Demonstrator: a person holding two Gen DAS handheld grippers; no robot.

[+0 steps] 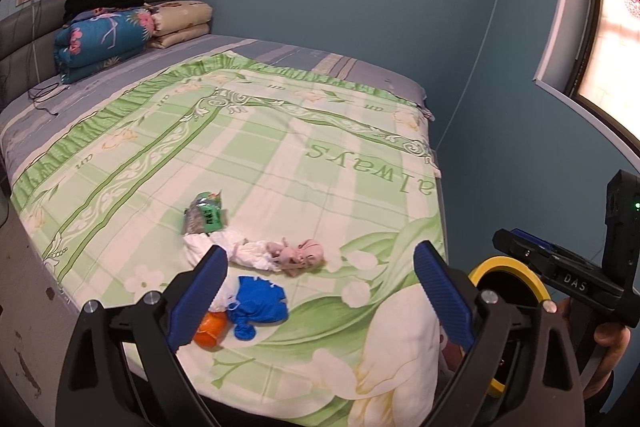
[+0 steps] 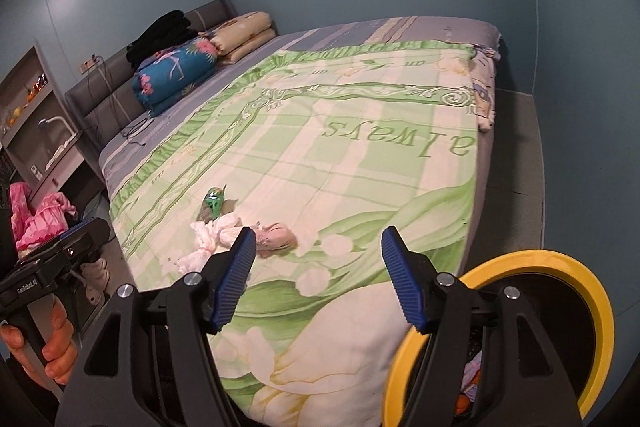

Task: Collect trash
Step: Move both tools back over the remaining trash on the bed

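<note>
Trash lies on the bed [image 1: 280, 155]: green wrapper [image 1: 205, 217], white tissue [image 1: 248, 253], blue scrap [image 1: 260, 301], all near its foot. Left gripper [image 1: 320, 291] and right gripper [image 2: 318, 279] hover with jaws open, empty, beside the yellow-rimmed bin [image 2: 560, 267].

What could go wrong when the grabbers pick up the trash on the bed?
1. The white tissue and the pink scrap lie tangled together, so a pinch on one might drag or drop the other.
2. The trash sits on the soft green bedsheet; the open left gripper could catch the cloth too.
3. The yellow-rimmed bin stands off the bed's corner, so light bits like the blue scrap might miss it.
</note>
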